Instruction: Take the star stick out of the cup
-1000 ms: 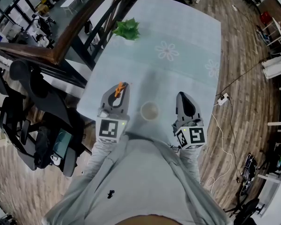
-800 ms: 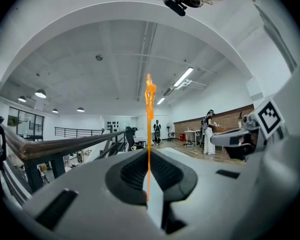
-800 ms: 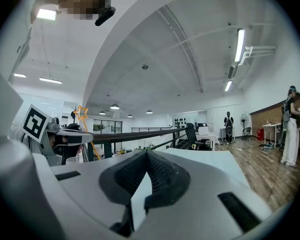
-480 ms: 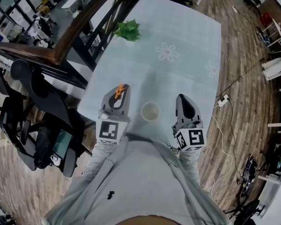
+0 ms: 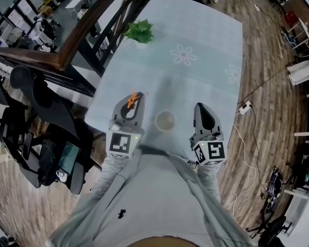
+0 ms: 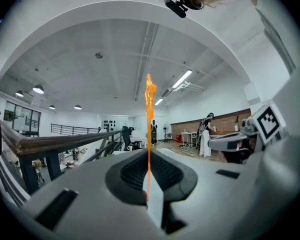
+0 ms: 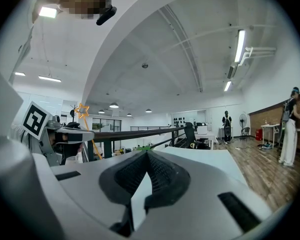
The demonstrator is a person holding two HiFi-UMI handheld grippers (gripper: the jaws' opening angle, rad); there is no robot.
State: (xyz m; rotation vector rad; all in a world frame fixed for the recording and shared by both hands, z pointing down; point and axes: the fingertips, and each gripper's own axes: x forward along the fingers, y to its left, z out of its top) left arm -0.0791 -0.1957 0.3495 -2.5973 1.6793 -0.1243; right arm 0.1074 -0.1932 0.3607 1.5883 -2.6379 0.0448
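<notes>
Star stick (image 6: 149,109), thin and orange, is clamped between the closed jaws of the left gripper (image 5: 135,98), clear of the cup (image 5: 165,121) just beside it on the table (image 5: 201,71). The right gripper (image 5: 202,108) has its jaws together, empty.

Plant (image 5: 139,32) far ahead, at the table's (image 5: 206,30) far left edge; railing (image 5: 77,37) and black chair (image 5: 38,99) off left; power strip (image 5: 244,108) on the floor (image 5: 270,71), right; a person (image 7: 290,129) stands far right
</notes>
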